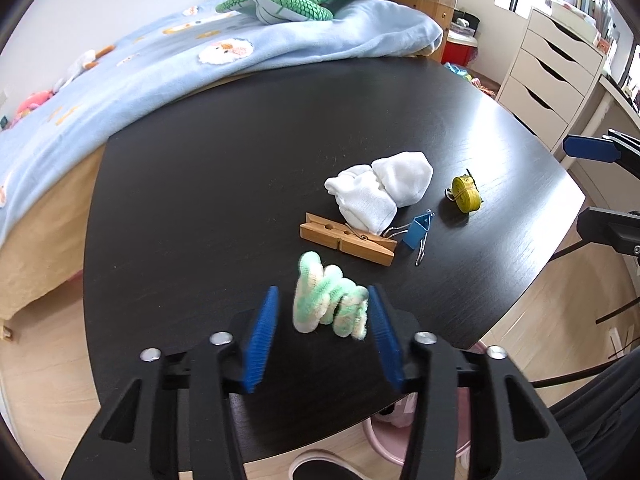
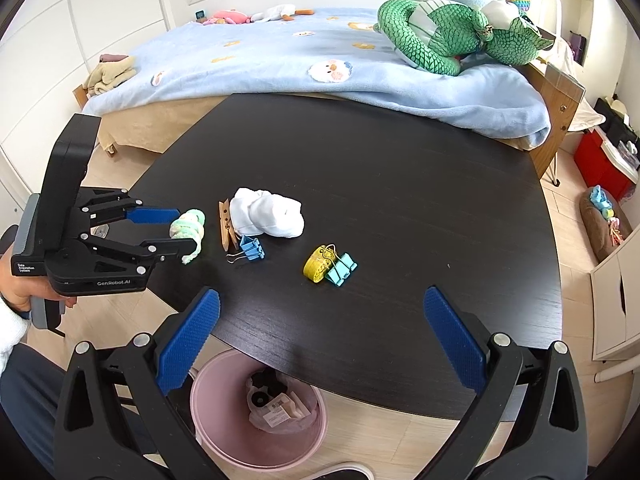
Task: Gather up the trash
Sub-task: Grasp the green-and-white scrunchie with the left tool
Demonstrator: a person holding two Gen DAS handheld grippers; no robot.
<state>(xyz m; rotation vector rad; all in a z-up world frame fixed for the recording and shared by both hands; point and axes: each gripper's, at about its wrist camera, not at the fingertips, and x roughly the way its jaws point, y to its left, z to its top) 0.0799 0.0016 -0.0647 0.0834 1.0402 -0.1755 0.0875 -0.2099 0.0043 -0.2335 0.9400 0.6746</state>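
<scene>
closing in on the fuzzy coil

pick-up step, not yet finished. left gripper (image 1: 324, 293) angled down over the near part of the black table (image 1: 240, 140), tongs narrowed around the green-and-white fuzzy coil (image 1: 330, 308): right pad touching it, a sliver of gap showing at the left pad, so not a sure hold (some blur there). coil resting on the table, near edge, left of the other clutter.

next: squeeze until both pads bite, lift straight up, then carry back over the near edge to the pink bin (image 2: 208, 400) on the floor below, already lined and holding some scraps. soft, springy thing, likely to squash and slip if pinched only at one end.

right gripper (image 2: 322, 294) hovering by the near table edge above the bin, tongs wide, nothing between them.

just beyond the coil: a wooden clothespin (image 1: 344, 240), close enough to be nudged on a sloppy lift. behind that a crumpled white cloth (image 1: 380, 192), a blue binder clip (image 1: 416, 232) beside the pin's right end, and further right a yellow tape measure (image 1: 466, 194) touching a second, lighter clip (image 2: 342, 270). bed (image 2: 260, 60) along the far side, well clear of the path.
</scene>
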